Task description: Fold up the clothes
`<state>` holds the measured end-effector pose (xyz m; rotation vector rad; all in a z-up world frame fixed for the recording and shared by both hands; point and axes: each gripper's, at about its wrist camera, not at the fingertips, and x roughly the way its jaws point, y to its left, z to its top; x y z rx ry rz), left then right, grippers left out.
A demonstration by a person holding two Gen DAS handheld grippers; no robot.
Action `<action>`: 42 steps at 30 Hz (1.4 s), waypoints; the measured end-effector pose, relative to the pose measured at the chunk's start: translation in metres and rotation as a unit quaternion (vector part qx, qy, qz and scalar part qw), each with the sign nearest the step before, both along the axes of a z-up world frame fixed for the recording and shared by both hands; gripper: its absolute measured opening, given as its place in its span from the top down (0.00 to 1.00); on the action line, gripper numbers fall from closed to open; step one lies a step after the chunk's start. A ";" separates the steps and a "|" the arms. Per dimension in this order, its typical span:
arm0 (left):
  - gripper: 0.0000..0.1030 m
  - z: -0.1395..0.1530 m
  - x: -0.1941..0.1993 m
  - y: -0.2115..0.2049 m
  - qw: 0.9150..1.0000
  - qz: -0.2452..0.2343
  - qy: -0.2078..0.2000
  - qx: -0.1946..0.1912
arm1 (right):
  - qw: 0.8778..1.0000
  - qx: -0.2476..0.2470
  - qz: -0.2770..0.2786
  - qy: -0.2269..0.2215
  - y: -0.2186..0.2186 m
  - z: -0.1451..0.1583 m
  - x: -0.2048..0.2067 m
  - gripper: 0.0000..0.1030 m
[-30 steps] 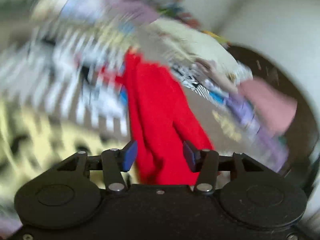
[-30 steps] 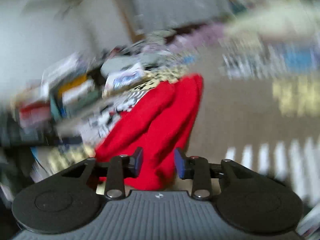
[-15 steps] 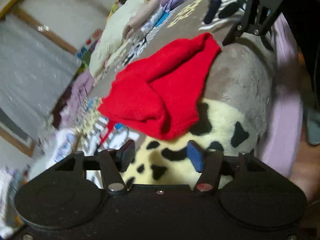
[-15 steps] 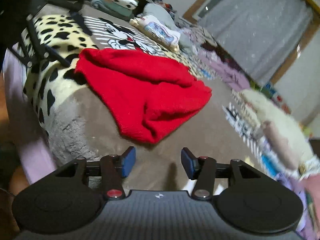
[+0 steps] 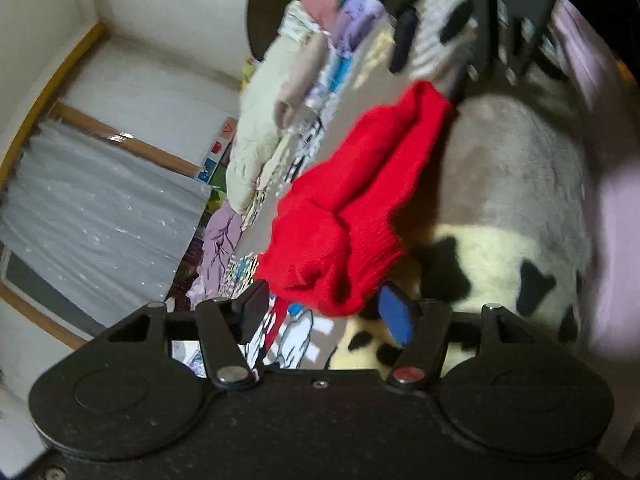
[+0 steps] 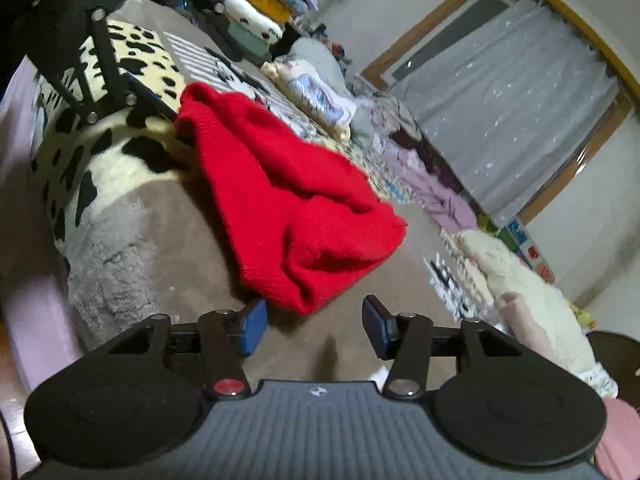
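A red knitted garment point(image 5: 360, 184) lies bunched and loosely folded on the bed. In the left wrist view its ribbed end hangs into the gap of my left gripper point(image 5: 325, 312), which is open with a blue pad on either side of the cloth. In the right wrist view the red garment point(image 6: 292, 208) fills the middle, and its near fold ends just ahead of my right gripper point(image 6: 315, 326), open and holding nothing. The left gripper point(image 6: 112, 80) shows there at the garment's far corner. The right gripper point(image 5: 440, 40) appears blurred beyond the garment's other end.
A cow-spotted blanket point(image 6: 120, 152) and a grey-brown fleece point(image 6: 132, 248) cover the bed. Folded clothes are stacked point(image 6: 260, 12) at the far side. Loose clothes and pillows point(image 6: 320, 96) line the back edge. A lilac bed edge point(image 5: 616, 240) and a curtained window point(image 6: 520, 92) border the space.
Both grippers have closed in on the red garment from opposite ends. Its ribbed end now sits between the left gripper's pads. The right gripper is nearer the close fold. Both stay open.
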<state>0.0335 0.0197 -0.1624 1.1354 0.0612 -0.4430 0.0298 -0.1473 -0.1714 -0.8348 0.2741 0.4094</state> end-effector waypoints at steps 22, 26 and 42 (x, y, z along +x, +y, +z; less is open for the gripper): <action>0.84 0.064 0.074 -0.008 0.968 0.059 0.078 -0.232 | 0.987 0.156 0.010 -0.024 -0.027 0.062 0.052 0.84; 0.85 0.076 0.102 -0.008 0.952 0.075 0.090 -0.283 | 0.982 0.188 0.002 -0.026 -0.032 0.075 0.090 0.85; 0.87 0.100 0.239 -0.001 0.907 0.113 0.120 -0.387 | 0.967 0.255 -0.026 -0.009 -0.039 0.085 0.243 0.85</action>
